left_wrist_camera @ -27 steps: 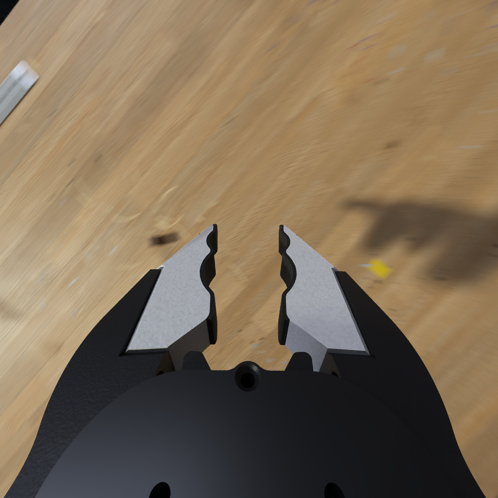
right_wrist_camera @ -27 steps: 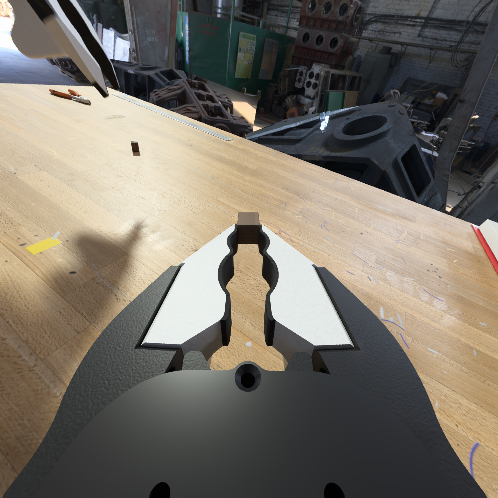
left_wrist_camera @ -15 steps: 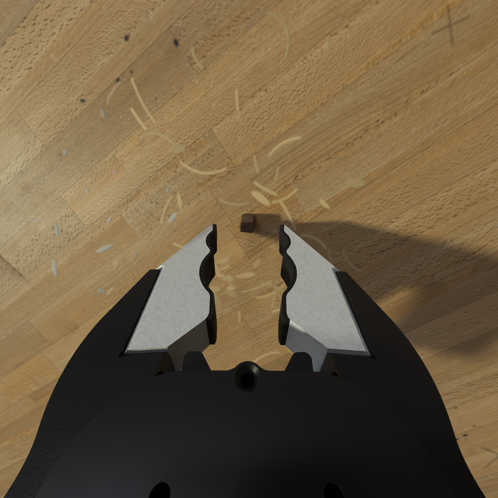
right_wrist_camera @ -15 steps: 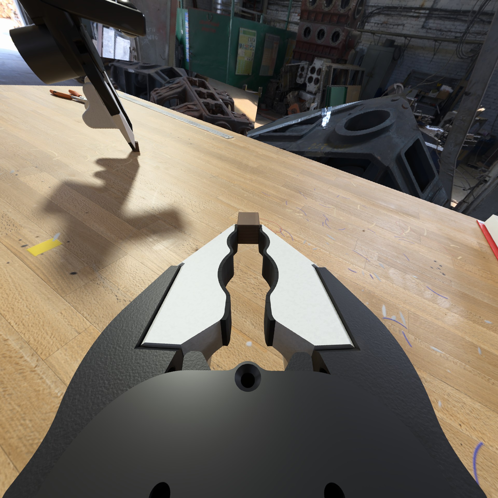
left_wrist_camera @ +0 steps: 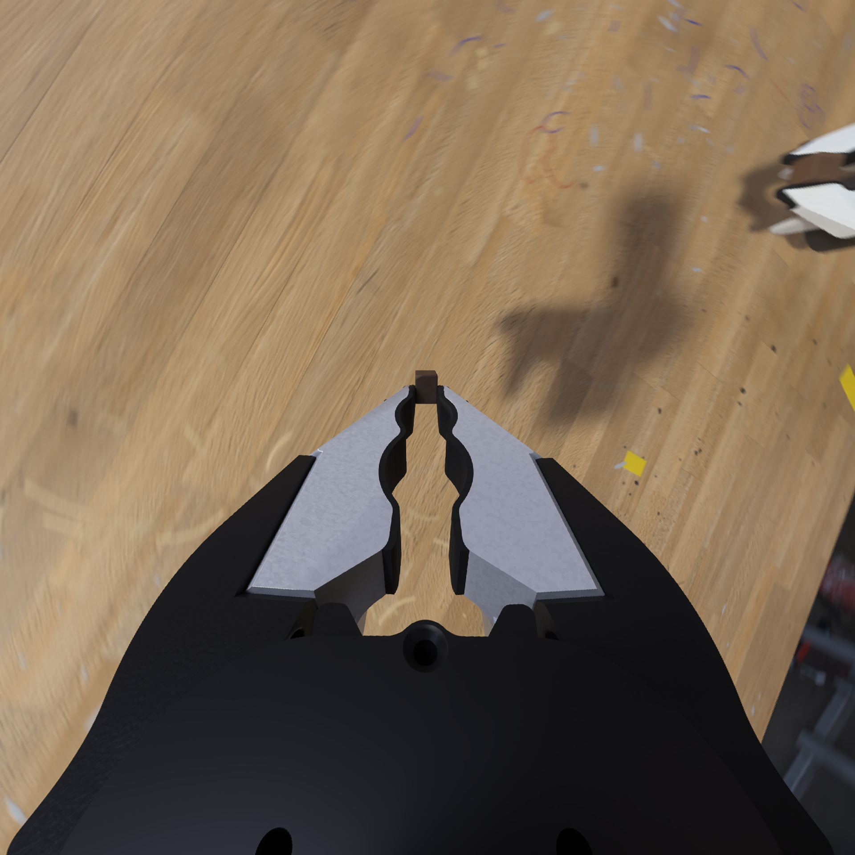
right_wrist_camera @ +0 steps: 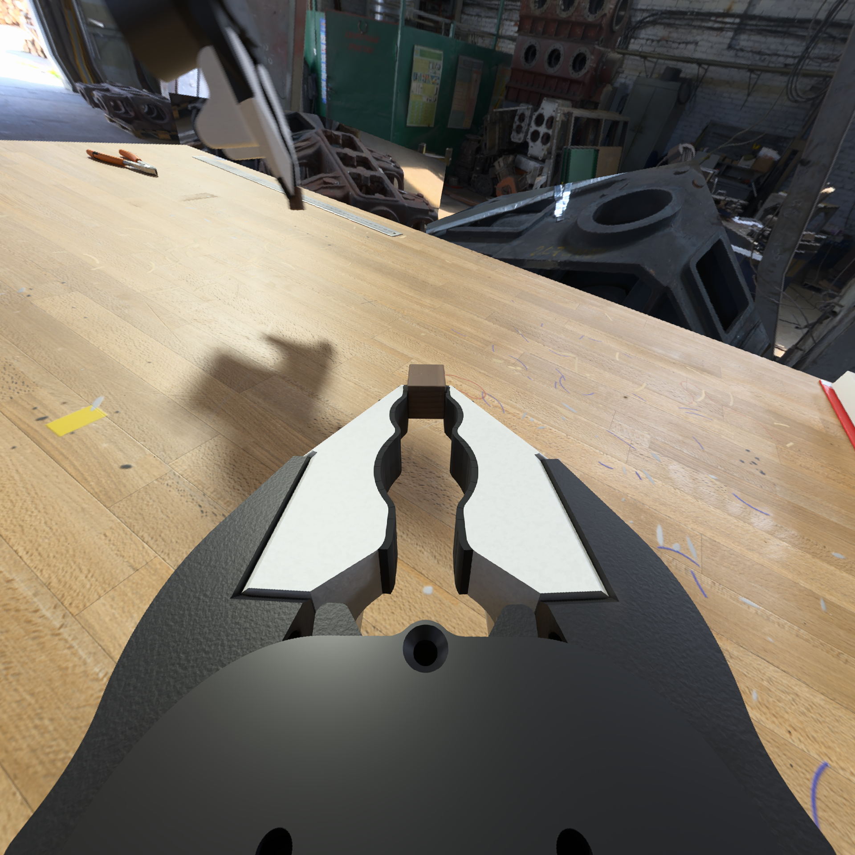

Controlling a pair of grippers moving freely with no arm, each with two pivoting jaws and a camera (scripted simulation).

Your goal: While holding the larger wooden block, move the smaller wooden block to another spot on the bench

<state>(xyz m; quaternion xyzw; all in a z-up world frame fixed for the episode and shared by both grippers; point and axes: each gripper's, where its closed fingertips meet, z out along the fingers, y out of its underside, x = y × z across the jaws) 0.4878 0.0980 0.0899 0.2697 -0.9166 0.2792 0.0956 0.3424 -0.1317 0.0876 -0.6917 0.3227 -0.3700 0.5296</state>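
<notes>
The left gripper [left_wrist_camera: 426, 393] is clenched on the smaller wooden block [left_wrist_camera: 426, 387], pinched at its fingertips above the bench [left_wrist_camera: 231, 231], its visible length running forward past the tips. The right gripper [right_wrist_camera: 426, 398] grips the larger wooden block [right_wrist_camera: 426, 391] likewise, its long side pointing up out of the jaws. Neither block shows markings.

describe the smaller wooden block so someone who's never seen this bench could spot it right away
Start from the wide pale wooden bench and find the black left tool held above it, away from the right tool. Pinched at its very fingertips is the smaller wooden block, a tiny dark brown cube. Unlike the larger dark brown wooden block in the right tool, it is narrower and hangs clear of the bench.
</notes>
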